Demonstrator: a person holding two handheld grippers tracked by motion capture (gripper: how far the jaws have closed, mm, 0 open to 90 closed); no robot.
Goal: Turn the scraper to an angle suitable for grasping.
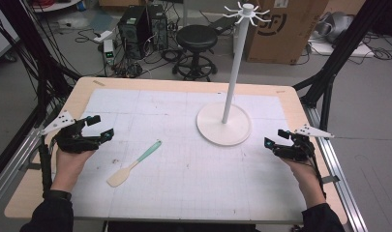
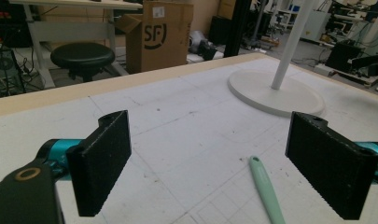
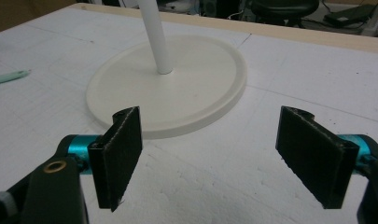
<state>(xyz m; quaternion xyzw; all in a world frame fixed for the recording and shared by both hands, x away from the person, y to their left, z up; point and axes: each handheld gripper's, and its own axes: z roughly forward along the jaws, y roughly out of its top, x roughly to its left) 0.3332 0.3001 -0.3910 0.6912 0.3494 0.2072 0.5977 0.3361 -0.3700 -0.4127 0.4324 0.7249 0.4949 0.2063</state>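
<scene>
A white gridded mat (image 1: 193, 159) was seen spread over the pale wooden tabletop (image 1: 77, 92). On it, toward the far right, a tall white pole stand with a round flat base (image 1: 223, 124) and a ring of hooks at its top was set upright. A spatula with a mint-green handle and a cream blade (image 1: 133, 164) was laid flat on the mat left of centre, well apart from the stand's base, its handle angled toward the far right.

The left gripper (image 1: 100, 127) was held at the mat's left edge, its fingers (image 2: 102, 161) spread wide with nothing between them; the spatula's handle was seen just ahead of it in the left gripper view. The right gripper (image 1: 277, 137) was held at the right side, near the stand's base, its fingers (image 3: 119, 156) likewise spread wide and empty.
</scene>
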